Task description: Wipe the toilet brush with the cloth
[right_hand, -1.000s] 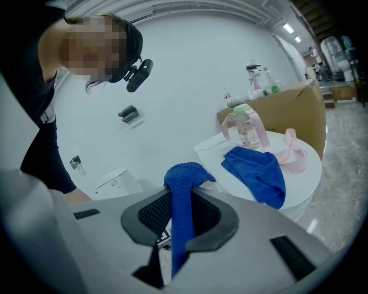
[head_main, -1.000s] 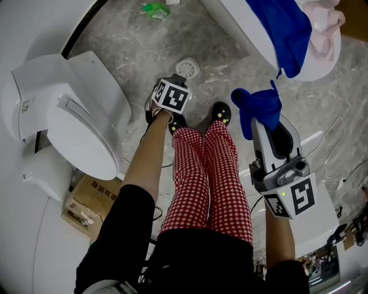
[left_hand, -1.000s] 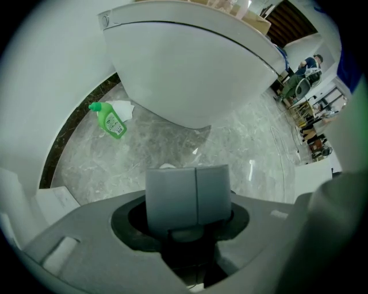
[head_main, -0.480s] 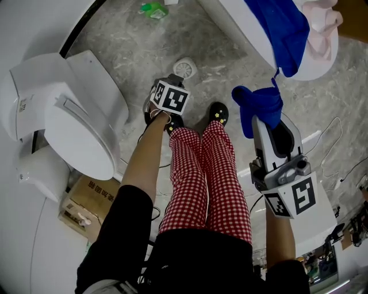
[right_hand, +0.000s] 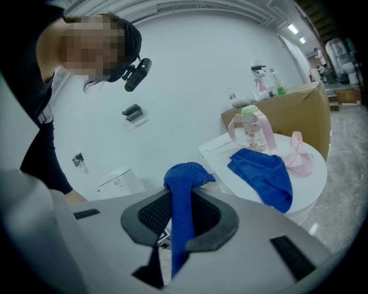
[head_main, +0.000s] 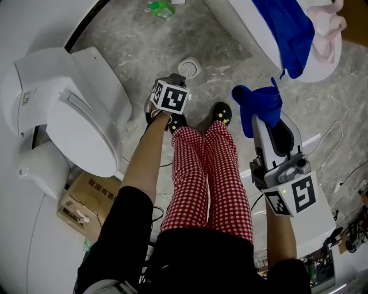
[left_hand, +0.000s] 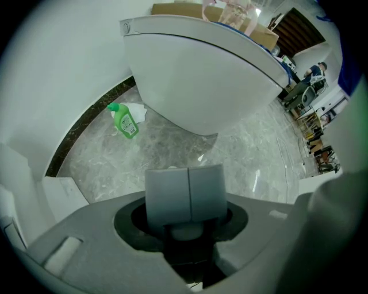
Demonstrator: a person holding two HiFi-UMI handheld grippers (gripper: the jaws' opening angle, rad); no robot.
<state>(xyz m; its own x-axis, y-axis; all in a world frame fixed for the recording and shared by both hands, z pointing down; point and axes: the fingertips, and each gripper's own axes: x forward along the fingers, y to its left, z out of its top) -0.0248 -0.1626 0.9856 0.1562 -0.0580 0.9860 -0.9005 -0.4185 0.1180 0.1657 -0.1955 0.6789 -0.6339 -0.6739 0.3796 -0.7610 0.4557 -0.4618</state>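
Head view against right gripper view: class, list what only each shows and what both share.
Only the head view: the green bottle, the floor drain and the red checked trousers. Only the right gripper view: bottles standing on a cardboard box. Both: the blue cloth clamped in the right tool, and a second blue cloth draped over a white rounded top.
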